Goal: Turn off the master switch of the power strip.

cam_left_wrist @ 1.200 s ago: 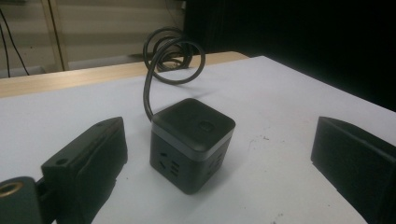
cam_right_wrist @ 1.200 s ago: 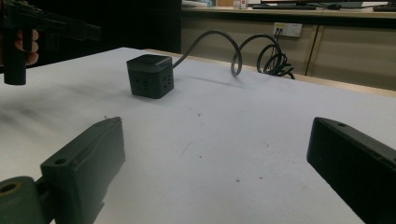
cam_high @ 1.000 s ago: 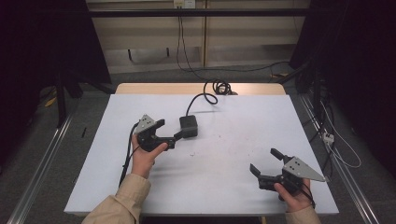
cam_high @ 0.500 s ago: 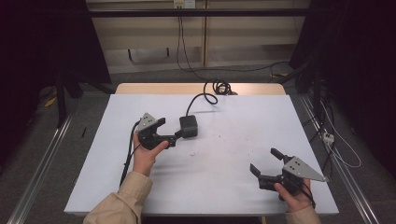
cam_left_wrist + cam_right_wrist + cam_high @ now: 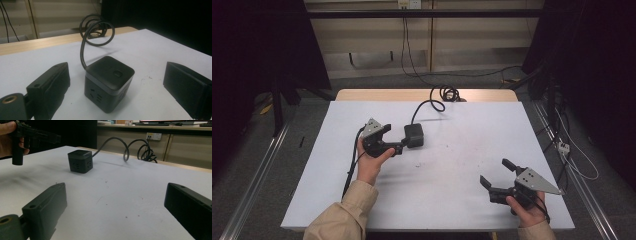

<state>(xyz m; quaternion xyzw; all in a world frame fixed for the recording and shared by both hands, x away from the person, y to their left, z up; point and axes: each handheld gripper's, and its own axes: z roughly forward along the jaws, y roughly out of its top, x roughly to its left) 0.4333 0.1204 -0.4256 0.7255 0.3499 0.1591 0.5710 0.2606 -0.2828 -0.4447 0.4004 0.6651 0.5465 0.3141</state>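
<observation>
A black cube-shaped power socket (image 5: pixel 414 135) (image 5: pixel 108 81) (image 5: pixel 80 161) stands on the white table top (image 5: pixel 462 145), its thick black cable (image 5: pixel 424 107) (image 5: pixel 83 47) (image 5: pixel 117 143) running to a coil at the far edge. My left gripper (image 5: pixel 400 141) (image 5: pixel 117 87) is open, its jaws pointing at the cube from the left and standing on either side of it without touching. My right gripper (image 5: pixel 494 173) (image 5: pixel 115 207) is open near the front right of the table, with nothing between its jaws. The left gripper (image 5: pixel 53 138) also shows far off in the right gripper view.
The cable coil (image 5: pixel 448 93) (image 5: pixel 147 152) lies on a wooden strip (image 5: pixel 377 95) at the table's far edge. A wall socket (image 5: pixel 153 136) and loose cables (image 5: pixel 562 145) are beyond the table. Small specks mark the white top (image 5: pixel 125 195).
The left gripper has edged slightly closer to the cube. The right gripper has not moved.
</observation>
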